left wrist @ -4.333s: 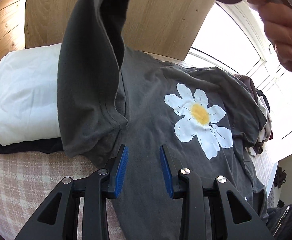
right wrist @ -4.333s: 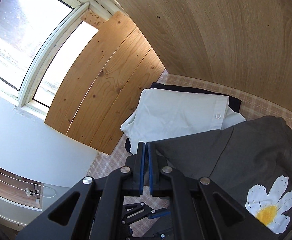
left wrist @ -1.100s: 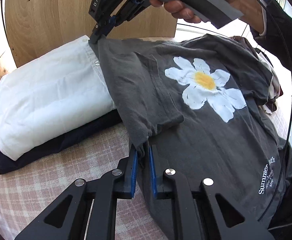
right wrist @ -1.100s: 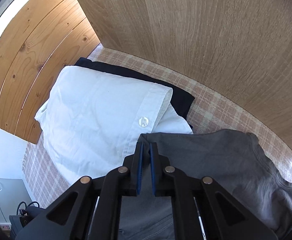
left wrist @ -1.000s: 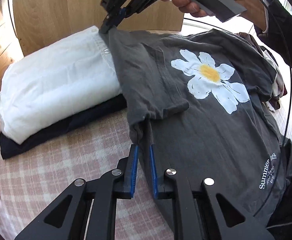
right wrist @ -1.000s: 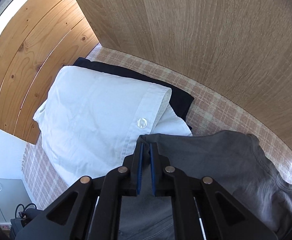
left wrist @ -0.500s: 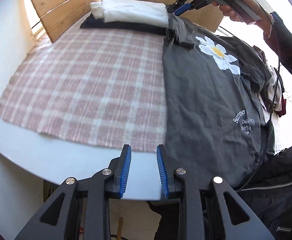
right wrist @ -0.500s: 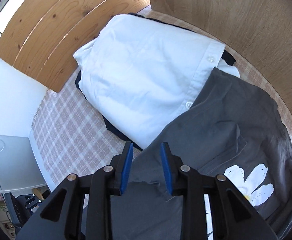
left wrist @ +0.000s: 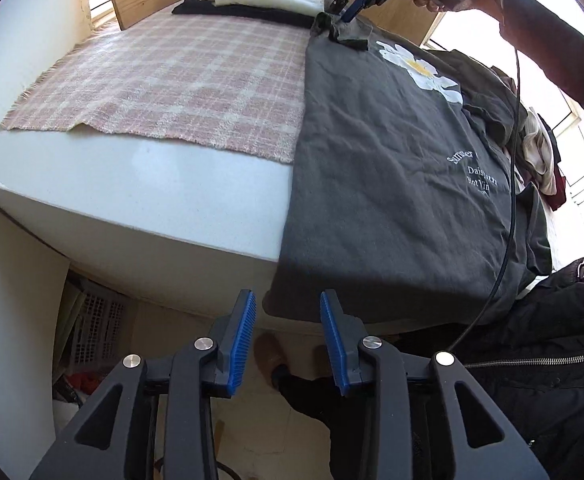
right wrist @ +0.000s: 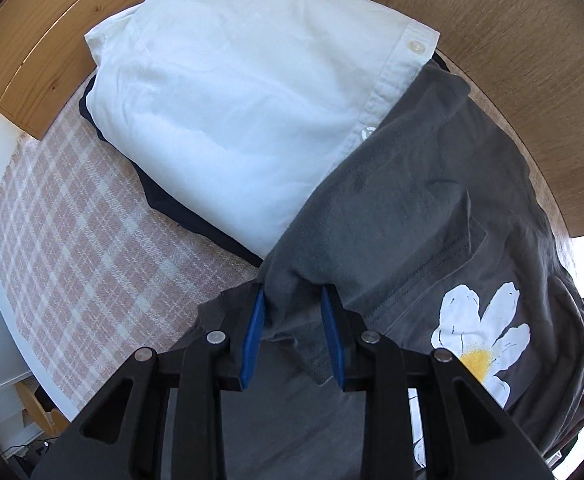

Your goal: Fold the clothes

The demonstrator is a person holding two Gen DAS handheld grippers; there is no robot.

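Grey T-shirt (left wrist: 391, 168) spread on the bench (left wrist: 140, 196), both hand-held grippers parted.

From the left wrist, the left hand-held gripper (left wrist: 288, 336) is seen with jaws just opened, nothing between them, off the shirt's hanging hem; the plaid cloth (left wrist: 180, 80) lies beside the shirt. From the right wrist, the right hand-held gripper (right wrist: 292, 332) is held apart over a bunched fold, perhaps brushing it; the white shirt (right wrist: 228, 104) is overlapped by the grey one.
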